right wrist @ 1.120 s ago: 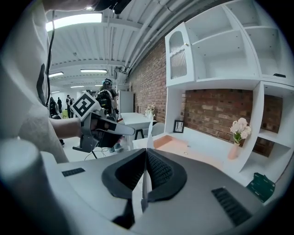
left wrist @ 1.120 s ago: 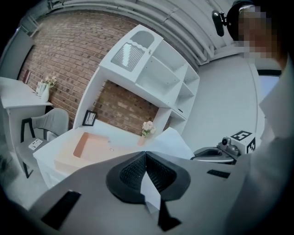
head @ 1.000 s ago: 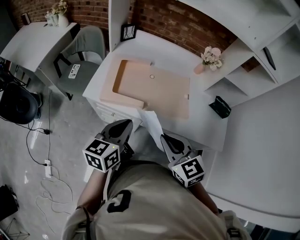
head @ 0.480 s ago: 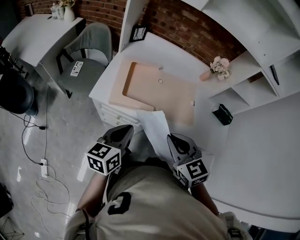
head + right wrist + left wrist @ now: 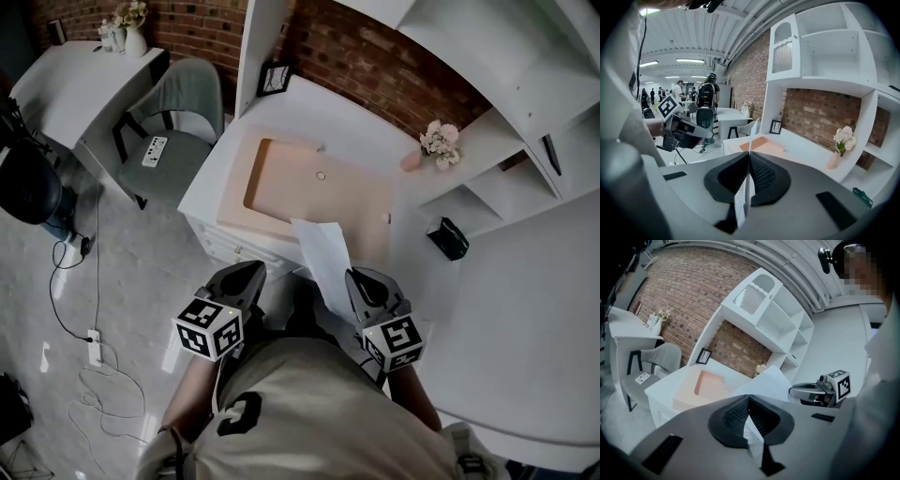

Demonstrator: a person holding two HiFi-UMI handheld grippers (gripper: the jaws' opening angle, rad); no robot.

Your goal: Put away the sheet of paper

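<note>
Right tongs [image 5: 364, 284] clamp the sheet of paper [image 5: 323, 253] by its near edge. Its long axis runs ahead over the desk [image 5: 361, 145]. Left tongs [image 5: 246, 277] closed, apparently empty.

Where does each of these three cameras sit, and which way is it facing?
Head view: on the head, facing steeply down at the desk; shows left claw, right claw, shirt.
Left gripper view: on the left claw, facing the shelves; shows right claw.
Right gripper view: on the right claw, facing the brick wall; shows left claw.
Shared: sheet of paper and peach mat.
</note>
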